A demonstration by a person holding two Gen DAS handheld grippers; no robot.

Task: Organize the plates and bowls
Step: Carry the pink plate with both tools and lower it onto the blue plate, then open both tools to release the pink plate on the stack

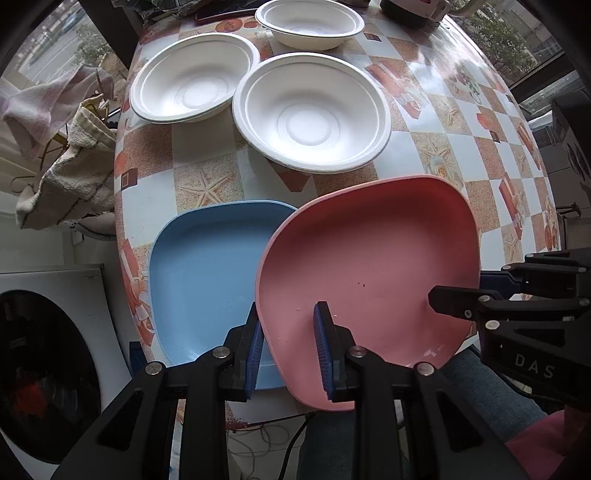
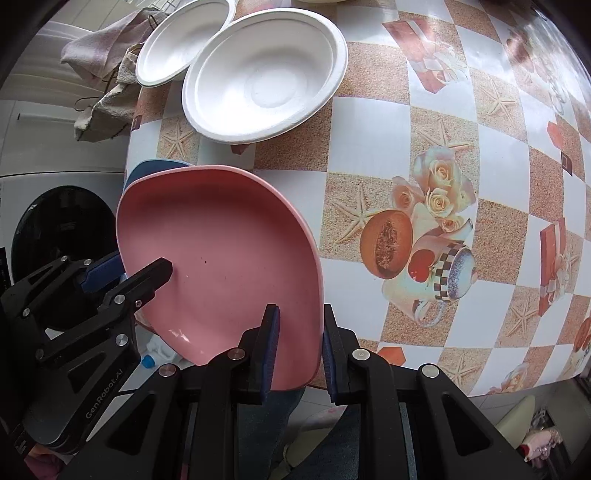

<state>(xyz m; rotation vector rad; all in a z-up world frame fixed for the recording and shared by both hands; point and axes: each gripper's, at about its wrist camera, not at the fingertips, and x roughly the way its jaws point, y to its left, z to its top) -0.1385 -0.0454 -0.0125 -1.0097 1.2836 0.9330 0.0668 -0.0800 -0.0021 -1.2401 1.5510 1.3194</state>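
pink plate, a rounded-square dish, is held up off the table between both grippers, tilted, with its hollow side facing the cameras. in the left wrist view its longer diagonal runs from the near-left corner by the gripper up to the far-right corner; its left edge overlaps the blue plate. whether the two plates touch there cannot be told.

the table, largest thing in view, wears a checked oilcloth with starfish, roses and fruit. the blue plate lies flat on it at the near-left corner, hollow side up, mostly showing in the left wrist view and only as a sliver behind the pink one in the right wrist view.

beyond the plates, three white bowls sit upright on the cloth: the nearest bowl just past the pink plate's far edge, a second bowl to its left with rims touching or nearly so, and a third bowl farther back, apart from them.

the left gripper is clamped on the pink plate's near-left rim, one blue pad inside the dish and the other beneath. the right gripper is clamped on the plate's rim at the other side in the same way, one pad on each face of the rim.

a crumpled towel hangs off to the left of the table.
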